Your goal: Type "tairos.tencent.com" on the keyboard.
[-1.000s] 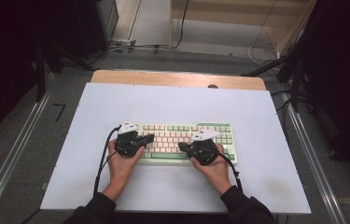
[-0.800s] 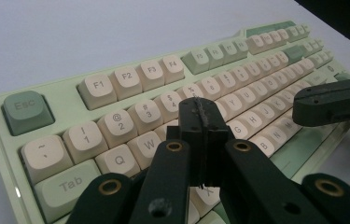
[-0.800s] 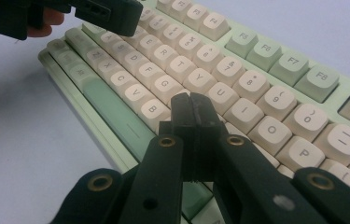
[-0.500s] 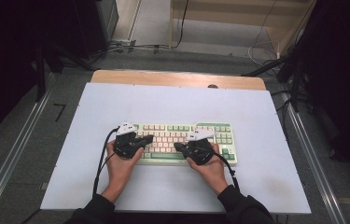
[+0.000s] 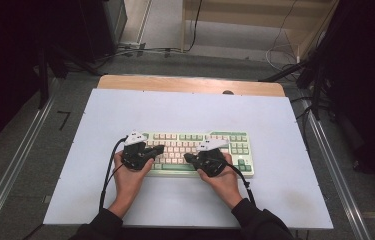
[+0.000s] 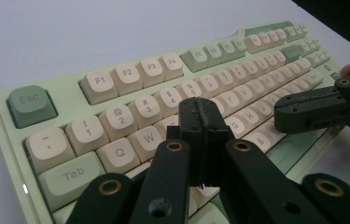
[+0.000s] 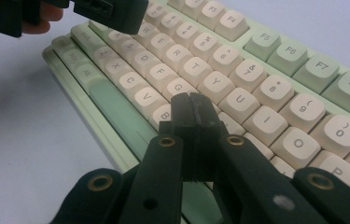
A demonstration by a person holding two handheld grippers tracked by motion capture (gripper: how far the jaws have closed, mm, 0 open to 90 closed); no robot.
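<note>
With the green-and-cream keyboard [image 5: 197, 152] lying mid-table on the white mat [image 5: 275, 120], the left gripper [image 5: 159, 149] and right gripper [image 5: 188, 158] hover over its keys, jaws pressed together, empty.

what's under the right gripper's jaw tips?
The right gripper, jaws shut with nothing between them, sits over the keyboard around the letter rows: G, Y, U and B show beside the tips. The key directly beneath is covered, so contact can't be judged.
</note>
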